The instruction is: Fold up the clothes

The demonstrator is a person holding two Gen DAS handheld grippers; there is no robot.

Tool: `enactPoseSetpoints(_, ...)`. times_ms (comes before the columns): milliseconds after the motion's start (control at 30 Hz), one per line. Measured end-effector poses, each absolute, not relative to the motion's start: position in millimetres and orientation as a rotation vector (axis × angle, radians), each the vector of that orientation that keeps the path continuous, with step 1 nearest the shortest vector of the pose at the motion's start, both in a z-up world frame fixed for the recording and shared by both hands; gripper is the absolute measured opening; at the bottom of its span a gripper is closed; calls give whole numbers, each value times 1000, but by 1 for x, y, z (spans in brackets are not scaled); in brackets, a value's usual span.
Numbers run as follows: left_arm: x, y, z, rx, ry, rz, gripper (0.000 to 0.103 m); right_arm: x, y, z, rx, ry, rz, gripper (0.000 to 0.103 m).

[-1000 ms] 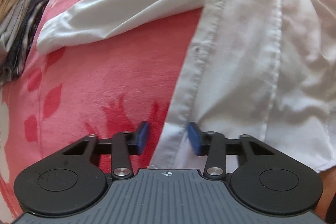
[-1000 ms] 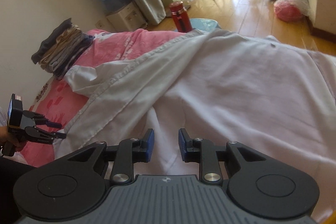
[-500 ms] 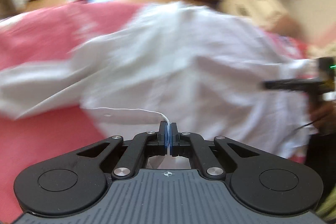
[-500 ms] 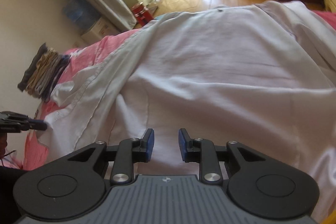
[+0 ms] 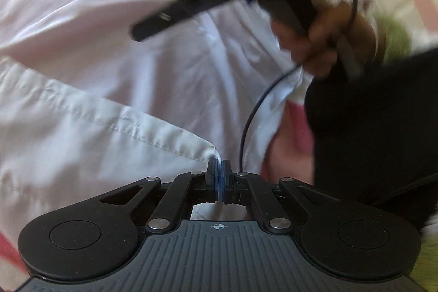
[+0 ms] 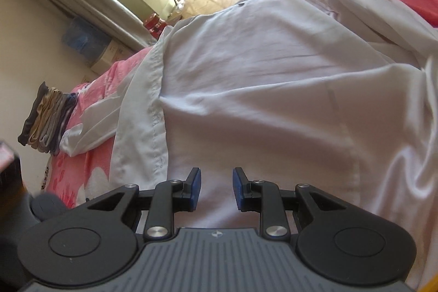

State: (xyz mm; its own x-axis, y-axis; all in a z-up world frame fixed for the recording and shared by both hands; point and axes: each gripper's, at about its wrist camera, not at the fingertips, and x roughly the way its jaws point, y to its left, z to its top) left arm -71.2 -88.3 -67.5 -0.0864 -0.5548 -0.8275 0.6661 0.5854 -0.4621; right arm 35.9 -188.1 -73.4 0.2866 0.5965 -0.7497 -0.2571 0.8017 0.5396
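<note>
Nearest in the left wrist view, the left gripper (image 5: 219, 177) is seen with its fingers pressed together on a stitched corner of the white shirt (image 5: 115, 111), which is spread over the pink bed (image 6: 90, 166). In the right wrist view, the right gripper (image 6: 216, 189) is held just above the shirt with its fingers parted and nothing between them. Beyond, a stack of folded clothes (image 6: 46, 122) is seen at the bed's far edge. Only a thin edge is pinched, so it could be lost under a sharp pull; the cloth could bunch, since nothing pins it elsewhere.
</note>
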Motion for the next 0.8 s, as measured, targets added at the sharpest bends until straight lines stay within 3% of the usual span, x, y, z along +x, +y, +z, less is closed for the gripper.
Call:
enactPoseSetpoints(200,-91,-101,-93,115,1326,-1015,3,27,-207,-74,371,1147,567,27)
enactPoseSetpoints(367,-90,-90,-91,81,1337,-996,34,20,-209,-88,391,1191,558,28)
enactPoseSetpoints(800,-61,-54,-70,-48,1263,-865,42,17,-186,-88,372,1202,619,29)
